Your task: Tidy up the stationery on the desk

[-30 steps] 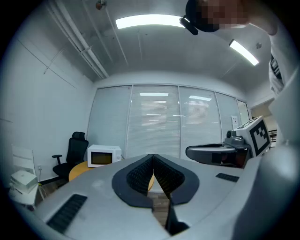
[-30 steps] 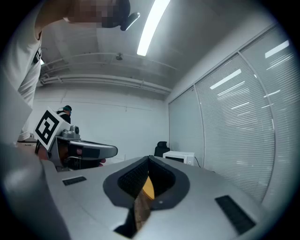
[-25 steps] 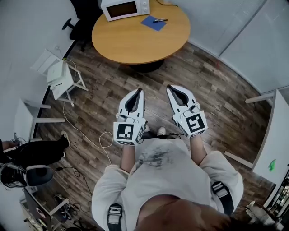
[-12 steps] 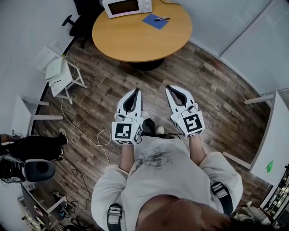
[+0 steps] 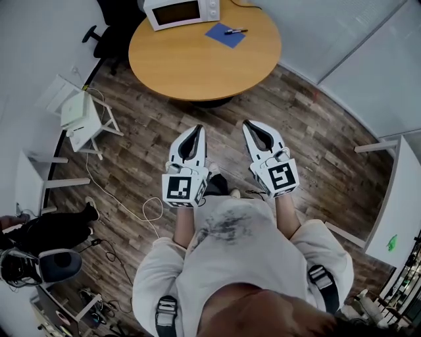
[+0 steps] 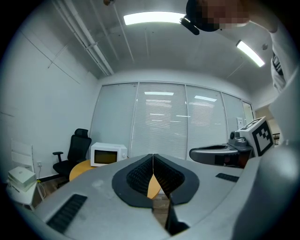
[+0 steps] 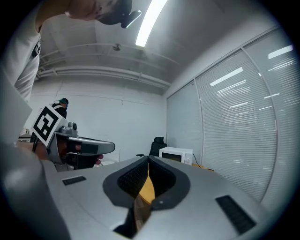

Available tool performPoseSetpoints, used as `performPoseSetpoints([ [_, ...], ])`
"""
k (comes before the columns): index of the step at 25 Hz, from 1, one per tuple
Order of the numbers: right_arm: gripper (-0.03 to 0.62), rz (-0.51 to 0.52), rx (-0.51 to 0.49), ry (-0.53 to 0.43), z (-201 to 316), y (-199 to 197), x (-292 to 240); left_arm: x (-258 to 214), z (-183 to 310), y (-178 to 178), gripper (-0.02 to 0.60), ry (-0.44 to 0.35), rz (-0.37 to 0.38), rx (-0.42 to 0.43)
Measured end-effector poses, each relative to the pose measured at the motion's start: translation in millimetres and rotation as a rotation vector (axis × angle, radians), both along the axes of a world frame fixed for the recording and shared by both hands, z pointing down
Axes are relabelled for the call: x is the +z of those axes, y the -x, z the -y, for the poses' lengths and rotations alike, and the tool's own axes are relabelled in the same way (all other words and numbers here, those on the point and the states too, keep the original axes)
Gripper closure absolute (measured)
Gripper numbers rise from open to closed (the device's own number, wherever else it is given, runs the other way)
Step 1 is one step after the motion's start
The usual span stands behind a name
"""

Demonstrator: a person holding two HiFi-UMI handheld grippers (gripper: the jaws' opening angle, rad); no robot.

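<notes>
A round wooden table (image 5: 197,66) stands ahead, across the plank floor. On its far side lie a blue sheet (image 5: 224,35) and a dark pen (image 5: 235,31), the pen resting on the sheet's edge. A white microwave (image 5: 181,11) sits at the table's back. My left gripper (image 5: 197,129) and right gripper (image 5: 249,125) hover side by side at waist height, well short of the table. Both are shut with nothing between the jaws. In the left gripper view the left gripper (image 6: 153,156) points toward the microwave (image 6: 108,154). The right gripper (image 7: 148,160) also faces the microwave (image 7: 176,154).
A black office chair (image 5: 105,34) stands left of the table. A small white stand with a box on it (image 5: 80,113) and a floor cable (image 5: 146,209) lie to the left. Another person (image 5: 46,227) sits low at the left. A white desk (image 5: 401,197) runs along the right.
The view has shifted slightly toward the round table, which now looks a little larger. Both grippers stay shut and level in front of me.
</notes>
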State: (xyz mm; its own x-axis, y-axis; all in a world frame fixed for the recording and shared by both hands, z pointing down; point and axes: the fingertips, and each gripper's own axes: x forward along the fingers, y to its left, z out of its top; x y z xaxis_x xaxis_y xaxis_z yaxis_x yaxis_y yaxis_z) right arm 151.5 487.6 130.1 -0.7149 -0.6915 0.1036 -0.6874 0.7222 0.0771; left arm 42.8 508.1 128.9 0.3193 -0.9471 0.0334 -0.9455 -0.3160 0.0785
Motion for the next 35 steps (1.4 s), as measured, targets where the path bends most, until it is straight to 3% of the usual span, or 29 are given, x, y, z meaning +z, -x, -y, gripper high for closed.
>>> performPoseSetpoints([
  [16, 0.531, -0.035, 0.068, -0.015, 114, 69, 3, 4, 121, 67, 0.571, -0.006, 0.006, 0.071],
  [35, 0.531, -0.044, 0.053, 0.016, 245, 88, 28, 31, 248, 85, 0.571, 0.04, 0.008, 0.058],
])
